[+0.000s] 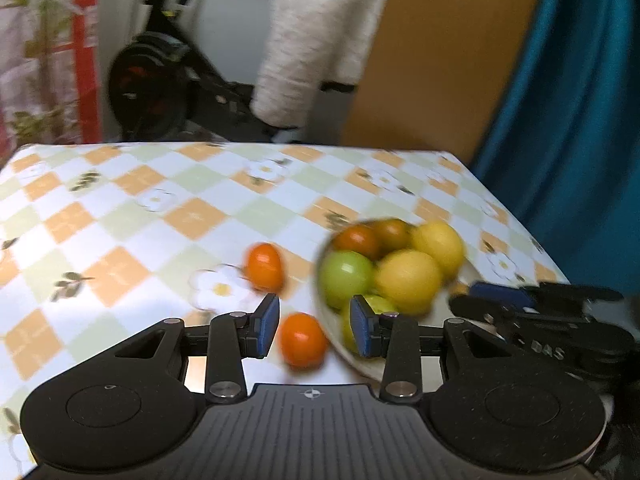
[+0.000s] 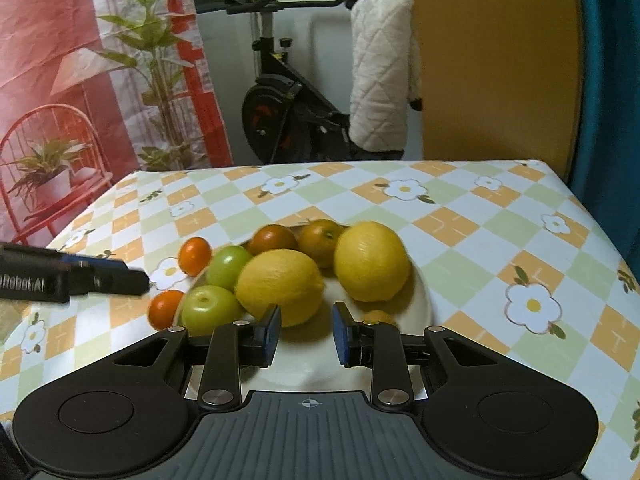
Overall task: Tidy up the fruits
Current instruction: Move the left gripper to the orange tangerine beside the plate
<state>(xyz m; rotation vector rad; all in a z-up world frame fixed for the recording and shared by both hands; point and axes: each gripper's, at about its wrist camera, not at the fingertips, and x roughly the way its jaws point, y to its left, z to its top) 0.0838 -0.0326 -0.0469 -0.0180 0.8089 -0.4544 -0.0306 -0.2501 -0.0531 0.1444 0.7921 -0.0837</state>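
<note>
A white plate [image 2: 420, 292] on the checked tablecloth holds two lemons [image 2: 280, 286], two green fruits [image 2: 226, 264], two brownish-orange fruits [image 2: 272, 238] and a small orange one [image 2: 378, 316]. Two small orange fruits [image 2: 195, 255] lie on the cloth left of the plate. My right gripper [image 2: 306, 330] hovers over the plate's near side, its pads slightly apart with nothing between them. My left gripper [image 1: 314, 326] is open above the nearer orange fruit [image 1: 302, 340], by the plate's left rim [image 1: 332, 332]; no pad touches the fruit.
The table's far edge [image 2: 320, 164] and right edge [image 2: 592, 216] drop off. Behind stand an exercise bike [image 2: 280, 112] with a white quilted jacket [image 2: 380, 80], an orange panel [image 2: 492, 60] and a teal curtain [image 2: 612, 80]. The left wrist view is motion-blurred.
</note>
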